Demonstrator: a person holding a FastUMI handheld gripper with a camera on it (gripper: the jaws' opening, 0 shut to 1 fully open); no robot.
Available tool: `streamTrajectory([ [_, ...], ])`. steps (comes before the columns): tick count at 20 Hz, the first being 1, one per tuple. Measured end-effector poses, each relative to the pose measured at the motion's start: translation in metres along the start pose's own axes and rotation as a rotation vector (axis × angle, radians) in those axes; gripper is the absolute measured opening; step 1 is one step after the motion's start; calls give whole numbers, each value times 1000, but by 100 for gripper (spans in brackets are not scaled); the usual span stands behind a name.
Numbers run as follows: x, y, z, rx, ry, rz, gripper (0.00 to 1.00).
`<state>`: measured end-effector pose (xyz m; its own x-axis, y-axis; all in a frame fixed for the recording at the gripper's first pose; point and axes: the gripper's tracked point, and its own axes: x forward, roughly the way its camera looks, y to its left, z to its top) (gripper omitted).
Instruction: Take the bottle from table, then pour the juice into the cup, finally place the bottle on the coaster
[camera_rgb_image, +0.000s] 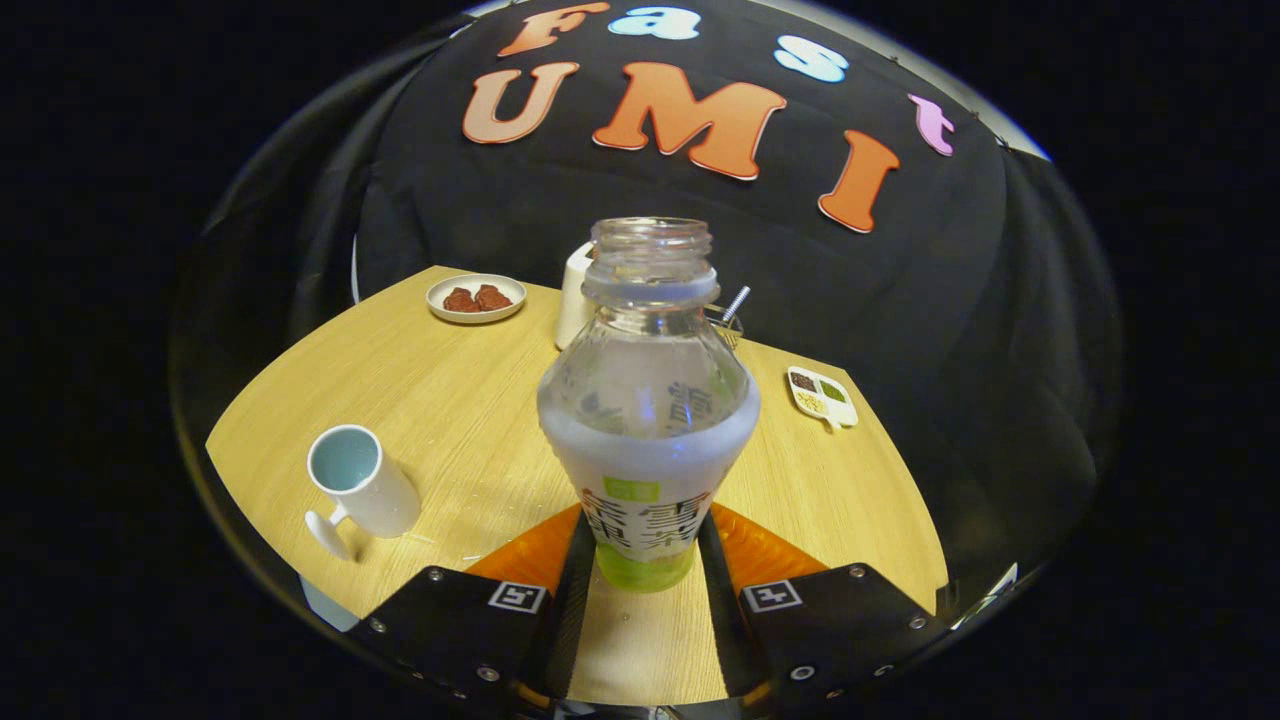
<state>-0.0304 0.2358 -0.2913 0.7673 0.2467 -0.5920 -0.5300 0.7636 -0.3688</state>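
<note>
Fingers (600, 560) clamp bottle (648, 400) base, upright between them.

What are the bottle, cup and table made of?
Bottle, held between the gripper's fingers: clear plastic by the look, see-through wall, threaded neck, printed label. Cup: likely glazed ceramic, glossy white with a pale blue inside. Table: pale wood-grain top, possibly laminate.

bottle (645, 420) clear, green-white label | cup (362, 483) white, pale-blue inside | table (450, 400) light woodgrain
</note>
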Motion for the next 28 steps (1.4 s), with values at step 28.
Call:
streamTrajectory([
  [28, 32, 83, 30, -1101, -131, -276, 57],
])
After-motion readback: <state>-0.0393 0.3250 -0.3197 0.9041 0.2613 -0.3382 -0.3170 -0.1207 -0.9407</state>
